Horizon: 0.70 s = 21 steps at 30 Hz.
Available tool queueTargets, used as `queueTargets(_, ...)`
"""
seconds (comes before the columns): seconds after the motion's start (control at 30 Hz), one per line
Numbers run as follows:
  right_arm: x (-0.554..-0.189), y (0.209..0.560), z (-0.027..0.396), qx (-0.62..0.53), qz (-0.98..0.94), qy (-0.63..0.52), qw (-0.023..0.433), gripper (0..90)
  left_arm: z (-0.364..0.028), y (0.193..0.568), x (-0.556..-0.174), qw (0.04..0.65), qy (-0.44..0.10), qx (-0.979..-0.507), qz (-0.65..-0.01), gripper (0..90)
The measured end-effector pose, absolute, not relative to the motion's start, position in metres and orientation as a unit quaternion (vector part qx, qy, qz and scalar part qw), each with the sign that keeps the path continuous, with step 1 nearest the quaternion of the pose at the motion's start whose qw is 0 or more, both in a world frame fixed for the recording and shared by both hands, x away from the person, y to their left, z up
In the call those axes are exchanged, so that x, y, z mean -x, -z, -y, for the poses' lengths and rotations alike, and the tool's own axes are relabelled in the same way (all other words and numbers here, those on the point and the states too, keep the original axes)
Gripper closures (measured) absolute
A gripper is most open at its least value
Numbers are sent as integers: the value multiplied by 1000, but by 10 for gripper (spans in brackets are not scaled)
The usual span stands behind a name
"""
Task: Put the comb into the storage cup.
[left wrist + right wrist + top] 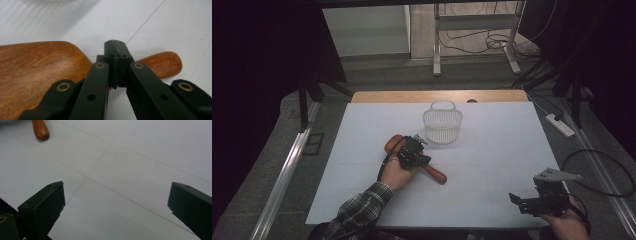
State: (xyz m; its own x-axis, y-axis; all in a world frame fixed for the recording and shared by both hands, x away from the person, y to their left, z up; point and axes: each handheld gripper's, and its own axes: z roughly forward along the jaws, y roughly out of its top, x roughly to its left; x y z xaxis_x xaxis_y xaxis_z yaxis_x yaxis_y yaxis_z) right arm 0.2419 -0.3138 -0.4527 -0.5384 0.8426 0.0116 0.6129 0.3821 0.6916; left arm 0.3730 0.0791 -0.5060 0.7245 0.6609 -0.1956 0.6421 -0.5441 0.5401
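Note:
A brown wooden tool (pixel 438 174), with a broad head (pixel 392 144) and a rounded handle, lies on the white table (pixel 492 145) left of centre. My left gripper (pixel 418 145) hovers right over its middle, and a hand in a plaid sleeve holds it. In the left gripper view its jaws (pixel 115 47) are shut pad against pad with nothing between them. The head (pixel 37 67) lies to their left and the handle end (pixel 162 62) to their right. At the table's near right corner my right gripper (pixel 532 202) stands open over bare table (pixel 115 195). The handle tip (pixel 40 130) shows far off.
A white slotted basket (pixel 442 122) with a handle stands upright just beyond the wooden tool, toward the table's back. A wooden strip (pixel 437 96) edges the far side. On the floor at right lie a power strip (pixel 560 125) and cables.

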Motion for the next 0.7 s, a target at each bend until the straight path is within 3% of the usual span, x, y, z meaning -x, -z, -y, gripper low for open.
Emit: queueTargets(0.7, -242, 453, 313, -445, -815, -328, 175, 13, -94, 504, -355, 287, 11, -879, -380, 888)
